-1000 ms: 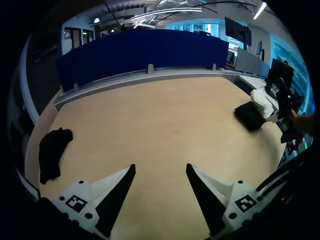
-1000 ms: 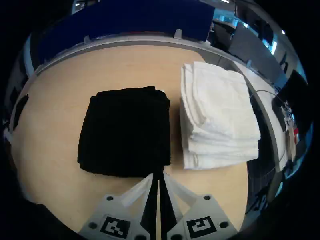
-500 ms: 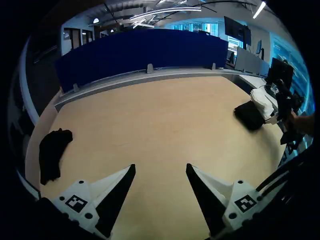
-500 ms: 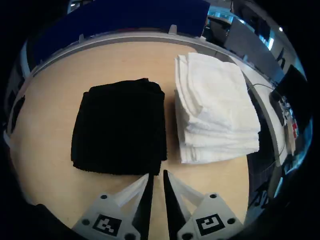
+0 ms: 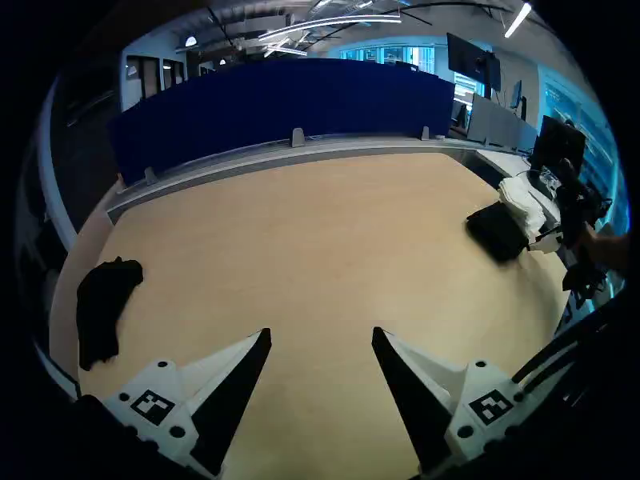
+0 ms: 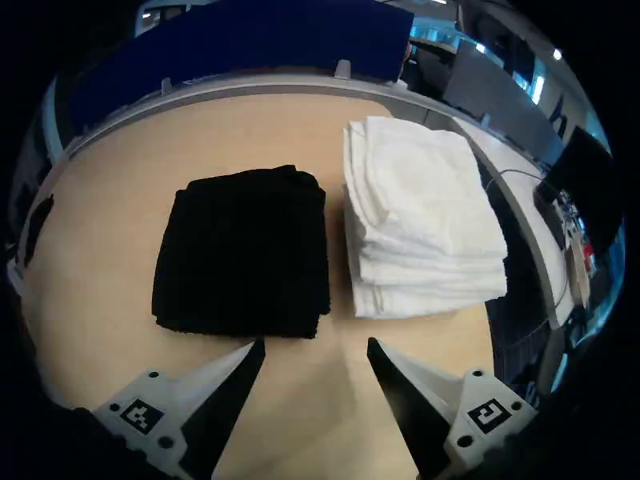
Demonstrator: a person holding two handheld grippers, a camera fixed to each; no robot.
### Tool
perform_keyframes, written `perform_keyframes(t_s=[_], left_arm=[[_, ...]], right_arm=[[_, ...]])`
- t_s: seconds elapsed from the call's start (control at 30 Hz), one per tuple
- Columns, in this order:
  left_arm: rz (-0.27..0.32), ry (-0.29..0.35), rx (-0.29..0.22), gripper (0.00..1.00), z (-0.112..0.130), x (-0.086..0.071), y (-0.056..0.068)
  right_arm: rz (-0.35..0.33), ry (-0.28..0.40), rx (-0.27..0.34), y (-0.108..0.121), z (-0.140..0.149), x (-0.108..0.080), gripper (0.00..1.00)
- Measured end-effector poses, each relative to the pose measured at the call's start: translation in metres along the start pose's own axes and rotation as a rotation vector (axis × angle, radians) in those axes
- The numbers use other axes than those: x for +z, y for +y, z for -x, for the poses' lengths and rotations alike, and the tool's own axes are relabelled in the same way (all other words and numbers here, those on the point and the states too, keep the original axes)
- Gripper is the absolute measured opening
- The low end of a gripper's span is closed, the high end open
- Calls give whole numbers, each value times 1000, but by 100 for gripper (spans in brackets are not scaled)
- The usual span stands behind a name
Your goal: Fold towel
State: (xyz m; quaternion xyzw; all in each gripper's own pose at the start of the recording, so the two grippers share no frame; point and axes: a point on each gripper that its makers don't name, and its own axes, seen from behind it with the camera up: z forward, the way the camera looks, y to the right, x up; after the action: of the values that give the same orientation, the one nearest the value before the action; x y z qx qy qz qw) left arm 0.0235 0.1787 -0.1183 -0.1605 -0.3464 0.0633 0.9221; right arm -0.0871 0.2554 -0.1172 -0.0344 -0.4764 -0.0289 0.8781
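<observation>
My right gripper [image 6: 315, 342], pinched closed a second ago, now stands wide apart and empty, just short of the folded black towel [image 6: 240, 252] lying beside the white towel stack [image 6: 416, 232]. My left gripper [image 5: 320, 332] stays spread above the table [image 5: 320, 216].

The black towel [image 6: 240, 252] and white towels [image 6: 416, 232] are matt, nubby cloth, the table [image 6: 104, 320] smooth and wood-look

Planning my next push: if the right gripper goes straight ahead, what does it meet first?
Probably the near corner of the folded black towel, just ahead of the open right gripper; the white towel stack lies slightly right.
</observation>
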Motion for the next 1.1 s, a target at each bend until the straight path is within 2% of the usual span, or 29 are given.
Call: perform_keyframes(t_s=[0.43,0.7,0.9,1.1], left_arm=[[-2,8,-7,94,0,-3,-2],[-6,12,-16,94,0,-5,-4],[-7,12,-12,94,2,-7,-6],[-14,9,-14,94,4,-9,-9]], right_arm=[[-49,39,-9,-23,-13,-5,100],[-95,75,-20,-50,-23,-7,100],[-135,82,-36,-71,-28,-1,100],[-133,42,-41,-75,-19,12,100]])
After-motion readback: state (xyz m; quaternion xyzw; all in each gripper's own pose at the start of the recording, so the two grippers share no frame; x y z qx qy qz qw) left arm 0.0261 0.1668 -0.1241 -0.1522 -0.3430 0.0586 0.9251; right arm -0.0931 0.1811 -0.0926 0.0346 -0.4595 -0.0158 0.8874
